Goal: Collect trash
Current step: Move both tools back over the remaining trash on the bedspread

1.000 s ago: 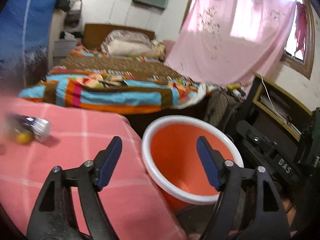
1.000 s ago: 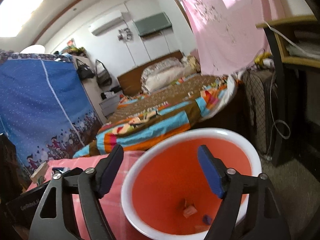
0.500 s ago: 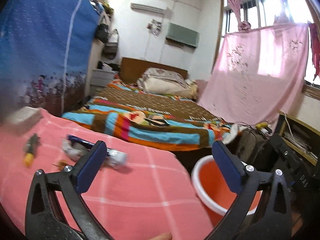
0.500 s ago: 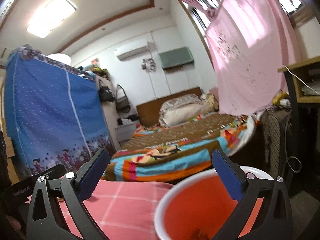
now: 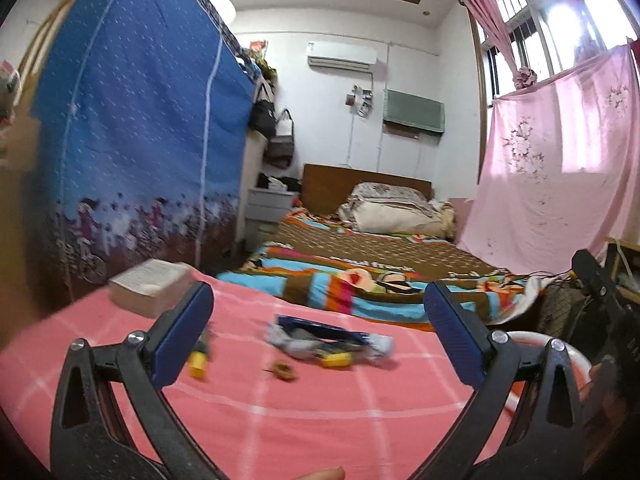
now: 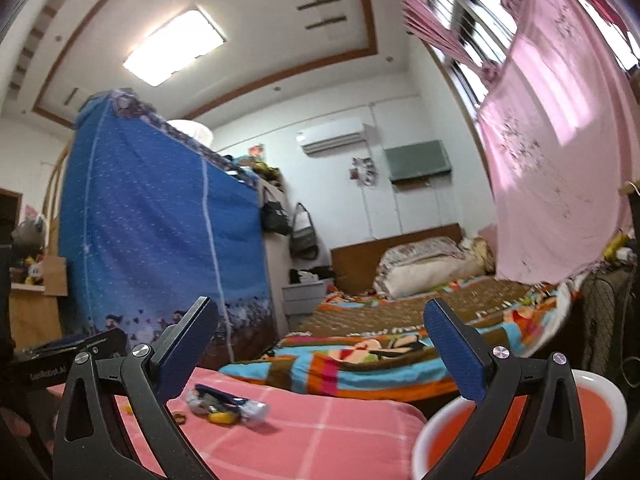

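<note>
On the pink checked cloth (image 5: 304,420) lie a crumpled blue and silver wrapper (image 5: 328,338), a small brown scrap (image 5: 283,370) and a yellow piece (image 5: 199,364). My left gripper (image 5: 318,336) is open and empty, held just short of the wrapper. The orange bucket with a white rim (image 6: 520,436) stands to the right of the cloth; only its rim (image 5: 532,338) shows in the left wrist view. My right gripper (image 6: 320,354) is open and empty, beside the bucket. The wrapper (image 6: 224,398) lies ahead of it, to the left.
A thick book (image 5: 154,286) lies at the cloth's far left corner. A bed with a striped blanket (image 5: 380,280) is behind. A blue fabric wardrobe (image 5: 140,140) stands left. A dark shelf unit (image 5: 608,288) is on the right.
Both grippers have swung up and to the left, away from the bucket and toward the trash on the cloth. Both jaws have opened wider.
</note>
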### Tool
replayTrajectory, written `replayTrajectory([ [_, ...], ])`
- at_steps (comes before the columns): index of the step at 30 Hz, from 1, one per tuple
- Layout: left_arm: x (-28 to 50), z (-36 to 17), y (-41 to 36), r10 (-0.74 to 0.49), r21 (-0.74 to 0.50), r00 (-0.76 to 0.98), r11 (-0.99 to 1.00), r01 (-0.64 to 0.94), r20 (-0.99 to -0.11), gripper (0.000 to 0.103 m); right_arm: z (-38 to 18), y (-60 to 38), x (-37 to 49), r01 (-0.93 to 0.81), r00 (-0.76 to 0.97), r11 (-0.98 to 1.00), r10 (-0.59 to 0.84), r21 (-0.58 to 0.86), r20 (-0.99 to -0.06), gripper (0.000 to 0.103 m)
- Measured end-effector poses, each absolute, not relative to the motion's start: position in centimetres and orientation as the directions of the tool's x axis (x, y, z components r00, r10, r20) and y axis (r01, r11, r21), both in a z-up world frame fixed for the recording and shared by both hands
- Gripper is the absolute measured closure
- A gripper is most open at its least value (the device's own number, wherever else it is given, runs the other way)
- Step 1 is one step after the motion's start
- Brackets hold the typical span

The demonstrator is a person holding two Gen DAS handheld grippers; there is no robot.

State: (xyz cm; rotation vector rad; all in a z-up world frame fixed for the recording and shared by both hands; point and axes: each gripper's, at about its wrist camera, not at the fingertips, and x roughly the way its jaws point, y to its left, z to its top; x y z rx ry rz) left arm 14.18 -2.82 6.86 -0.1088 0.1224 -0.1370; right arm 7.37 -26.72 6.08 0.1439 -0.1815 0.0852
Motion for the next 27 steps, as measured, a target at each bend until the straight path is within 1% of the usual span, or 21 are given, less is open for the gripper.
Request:
replayTrajectory([
  [4,13.9,6.3,-1.0,-0.079,-0.050,0.993,0.996,0.075,-0.091,0.000,5.9,-24.9,8.3,-0.135,0.976,0.984,0.112,0.114,0.188,0.000],
  [7,13.6,5.9,0.4,-0.026,-0.011,0.998,1.000,0.025,-0.052,0.000,5.9,-23.5,9.2,-0.165,0.973,0.978,0.140,0.128,0.181,0.000],
  [10,13.5,5.7,1.6,0.002,0.002,1.000,1.000,-0.002,-0.019,0.000,5.9,-22.0,10.1,-0.189,0.971,0.975,0.168,0.117,0.170,0.000],
  [12,13.6,5.5,2.2,0.013,0.002,1.000,1.000,-0.013,-0.015,0.000,5.7,-21.1,10.5,-0.203,0.970,0.974,0.185,0.106,0.160,0.000],
  [14,14.1,5.2,2.8,0.014,-0.004,0.999,1.000,-0.014,-0.034,0.000,5.4,-20.2,11.0,-0.216,0.970,0.972,0.202,0.094,0.137,0.000],
  [19,16.0,4.6,3.4,-0.006,-0.003,0.990,1.000,0.006,-0.143,0.000,5.0,-18.5,12.9,-0.235,0.971,0.967,0.230,0.095,0.061,0.000],
  [21,16.8,4.3,3.7,0.002,-0.012,0.982,1.000,-0.005,-0.189,0.000,4.8,-18.0,14.0,-0.251,0.968,0.962,0.252,0.106,0.009,0.000],
  [25,17.7,3.9,4.7,-0.006,-0.061,0.971,0.998,-0.009,-0.237,0.000,4.2,-17.4,16.0,-0.286,0.947,0.945,0.304,0.160,-0.102,0.000],
  [27,18.3,3.8,5.2,-0.009,-0.075,0.965,0.997,-0.011,-0.262,0.000,3.9,-16.7,16.9,-0.283,0.937,0.948,0.306,0.148,-0.167,0.001],
])
